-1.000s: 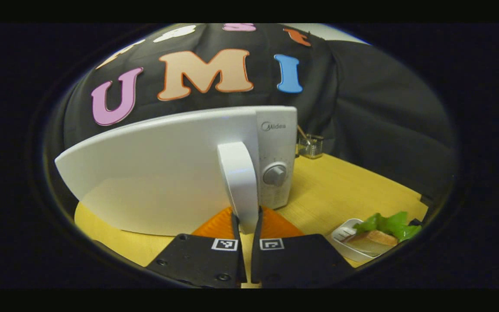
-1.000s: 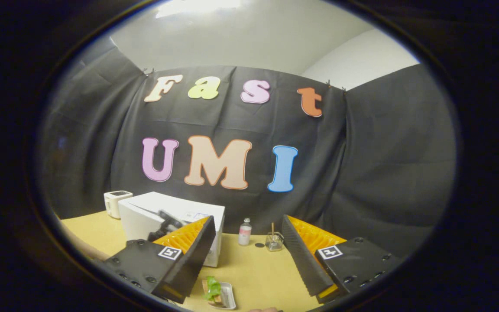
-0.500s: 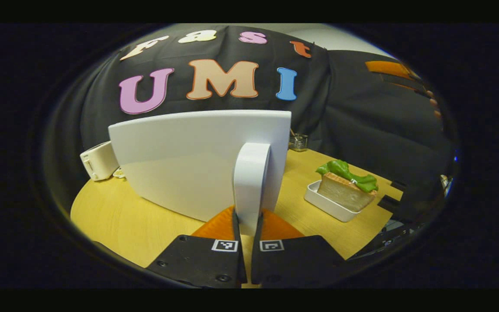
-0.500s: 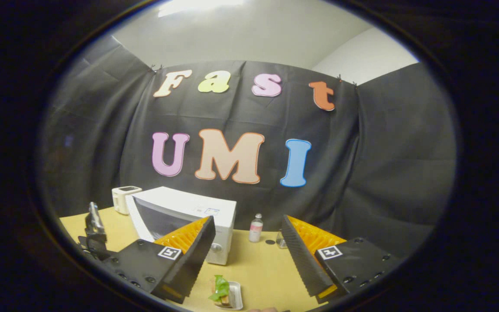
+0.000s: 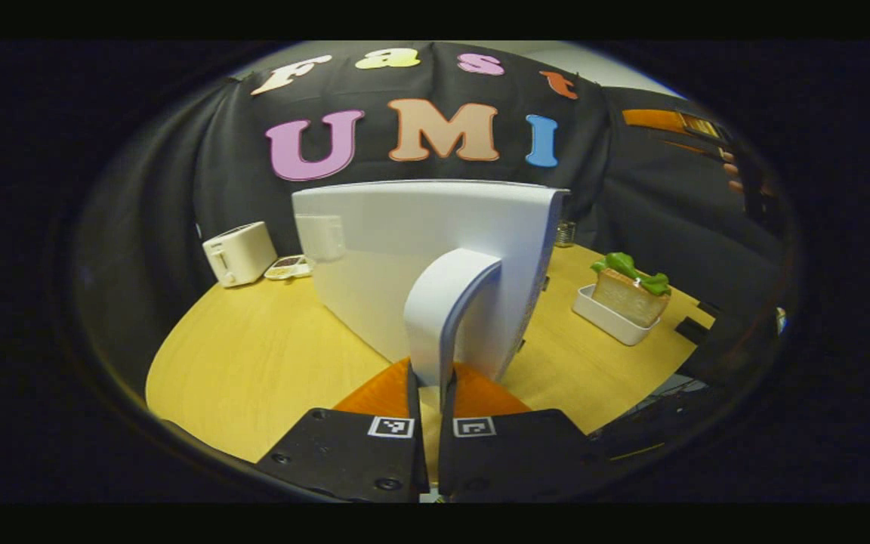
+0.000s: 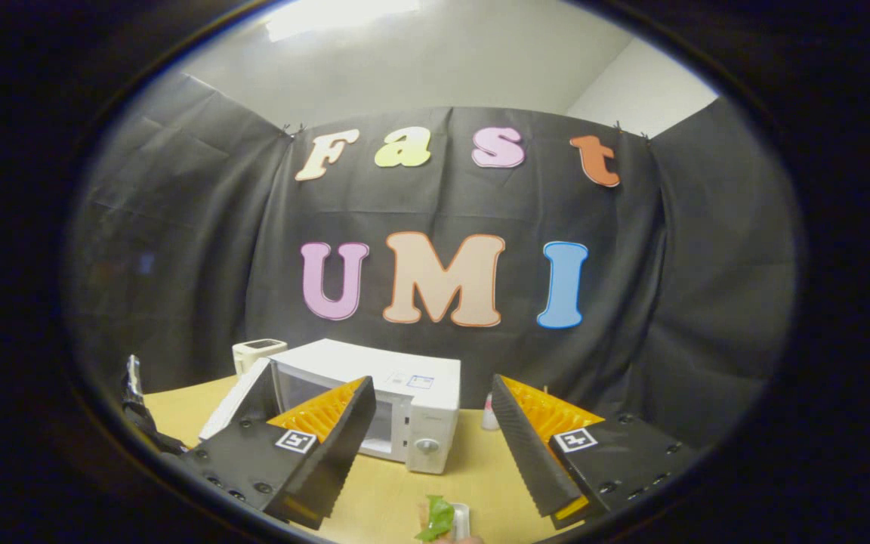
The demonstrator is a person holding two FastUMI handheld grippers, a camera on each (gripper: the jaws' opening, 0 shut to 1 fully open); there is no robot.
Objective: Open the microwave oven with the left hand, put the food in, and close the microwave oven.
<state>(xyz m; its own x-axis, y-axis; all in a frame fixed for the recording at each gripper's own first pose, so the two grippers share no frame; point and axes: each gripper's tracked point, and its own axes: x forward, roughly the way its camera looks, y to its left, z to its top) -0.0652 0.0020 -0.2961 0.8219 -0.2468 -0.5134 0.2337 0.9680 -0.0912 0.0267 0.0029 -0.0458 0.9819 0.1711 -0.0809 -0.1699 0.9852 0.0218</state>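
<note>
Door (image 5: 420,249) swung wider; my left gripper (image 5: 429,378) clamped its handle (image 5: 442,310). Right gripper (image 6: 427,446), apart, nearer: food (image 6: 439,517) at 6 o'clock.

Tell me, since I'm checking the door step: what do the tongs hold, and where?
The left tongs are shut on the microwave door's handle, near its lower end. The right tongs are open, holding nothing.

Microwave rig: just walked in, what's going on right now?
The left tool is shut on the microwave door handle, with the door swung open. The right tool hangs open above the table, holding nothing. The sandwich with lettuce sits in its white tray on the table, not yet put in the microwave.
</note>
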